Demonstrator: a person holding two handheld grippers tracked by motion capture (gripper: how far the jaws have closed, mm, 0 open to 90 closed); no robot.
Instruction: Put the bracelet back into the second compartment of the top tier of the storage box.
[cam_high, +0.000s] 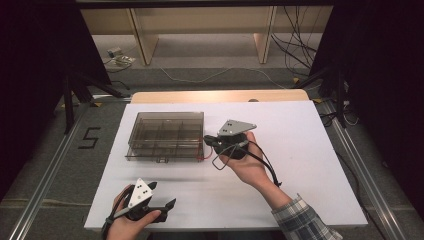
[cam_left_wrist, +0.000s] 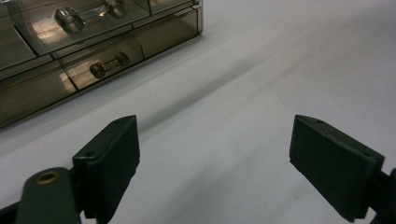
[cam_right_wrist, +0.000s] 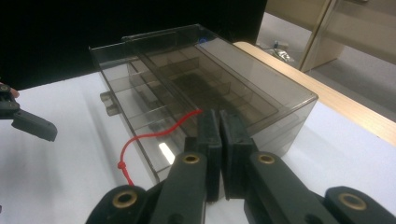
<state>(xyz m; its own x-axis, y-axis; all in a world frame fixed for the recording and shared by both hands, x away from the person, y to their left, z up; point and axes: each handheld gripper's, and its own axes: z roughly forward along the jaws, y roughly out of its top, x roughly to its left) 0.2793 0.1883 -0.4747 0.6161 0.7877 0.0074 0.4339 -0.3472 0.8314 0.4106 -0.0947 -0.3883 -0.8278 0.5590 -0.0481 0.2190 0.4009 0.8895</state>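
I have both tools in sight from the high view. My right gripper (cam_high: 207, 141) sits at the right end of the smoked clear plastic drawer box (cam_high: 166, 135), which lies on the white table (cam_high: 300, 150) a little left of centre, toward the far side. In the right gripper view, the two black jaws stand pressed together, with a red string (cam_right_wrist: 154, 135) running into the seam at their tips. The string curves away to the left along the near lower edge of the box and ends in a small knot (cam_right_wrist: 121, 164) over the table. I read the right tool as clamped on the string. Whether the string is tied to the box I cannot tell.

My left gripper (cam_high: 162, 202) rests near the front edge of the table, well apart from the box, held in the left hand (cam_high: 131, 220). In the left gripper view its jaws stand wide apart with bare table between them. The front of the box shows at the upper left of that view, with two drawer knobs (cam_left_wrist: 108, 64) visible behind the tinted panels.

The box is divided into several compartments; I cannot make out any contents. The right hand (cam_high: 247, 165) grips its tool from the near side, with a plaid sleeve (cam_high: 300, 220) behind it.
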